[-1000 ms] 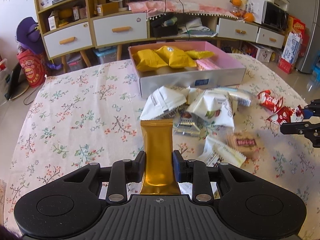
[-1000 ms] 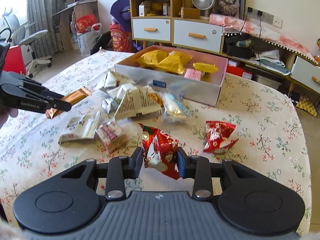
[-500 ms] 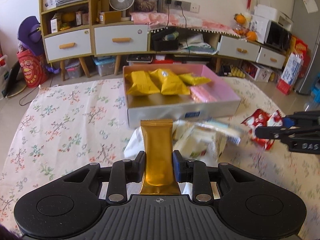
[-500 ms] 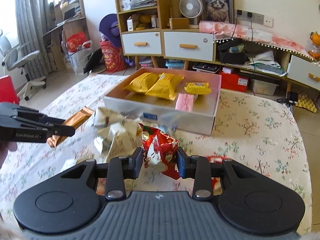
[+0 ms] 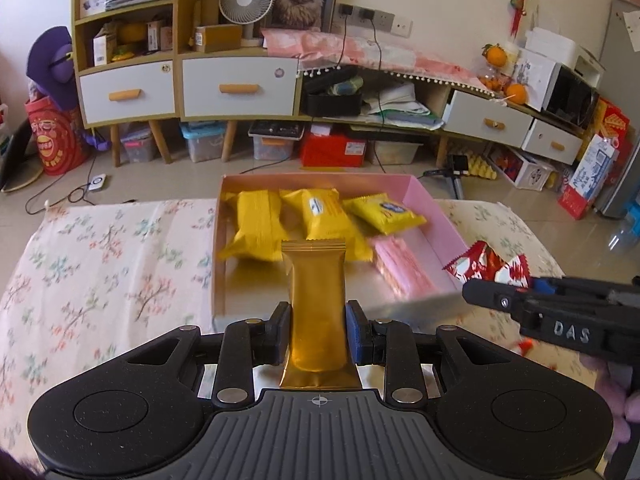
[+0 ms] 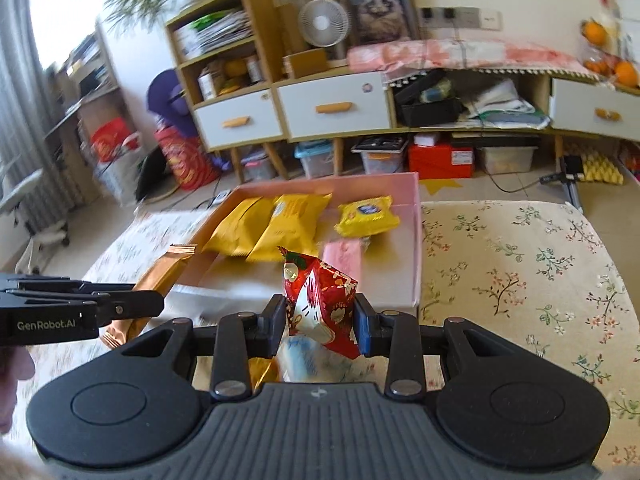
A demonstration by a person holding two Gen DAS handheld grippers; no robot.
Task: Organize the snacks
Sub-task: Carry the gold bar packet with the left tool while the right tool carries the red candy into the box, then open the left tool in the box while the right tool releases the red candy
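Note:
My left gripper [image 5: 316,332] is shut on a long gold snack bar [image 5: 316,300] and holds it upright over the near wall of the pink box [image 5: 436,216]. My right gripper [image 6: 320,324] is shut on a red snack packet [image 6: 320,300], also above the box's near edge. The box [image 6: 416,240] holds yellow packets [image 5: 256,224] and a pink packet [image 5: 400,268]. The right gripper with its red packet [image 5: 488,268] shows at the right of the left wrist view. The left gripper with the gold bar [image 6: 160,276] shows at the left of the right wrist view.
The table carries a floral cloth [image 6: 520,272]. A pale blue-white packet [image 6: 308,360] lies on the table under my right gripper. Shelves and drawers [image 5: 236,88] stand beyond the table, with storage bins on the floor.
Both grippers have risen and moved forward with their snacks, from over the loose pile on the table to above the box's near edge. The pile has dropped out of view.

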